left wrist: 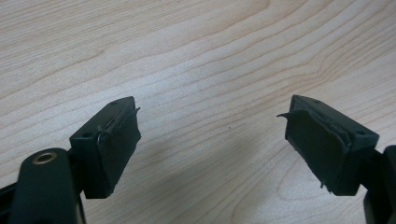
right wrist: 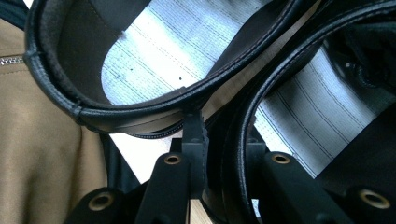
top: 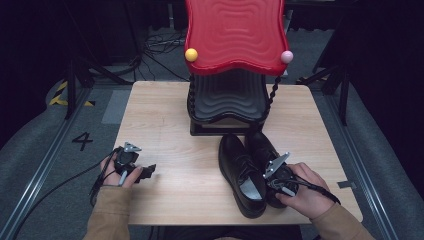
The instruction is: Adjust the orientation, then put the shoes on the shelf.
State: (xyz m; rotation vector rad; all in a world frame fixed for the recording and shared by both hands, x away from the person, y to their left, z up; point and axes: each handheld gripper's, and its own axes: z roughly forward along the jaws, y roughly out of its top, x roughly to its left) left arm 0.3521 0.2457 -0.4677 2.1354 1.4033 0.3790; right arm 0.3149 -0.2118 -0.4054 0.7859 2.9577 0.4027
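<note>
left gripper (top: 146,172): jaws wide apart, nothing between, low over the bare wooden table (top: 165,125).
right gripper (right wrist: 219,149): jaws narrow, clamped on right black dress shoe (top: 265,150) collar.
shoes: side by side, near shoe rack (top: 227,100).

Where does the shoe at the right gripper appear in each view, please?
High view: right-hand shoe right of centre, under the right gripper.
Right gripper view: at the picture's right, its rim between the jaws.
Left gripper view: bare tabletop between open jaws.
Shared landmark: the pale wooden tabletop.
</note>
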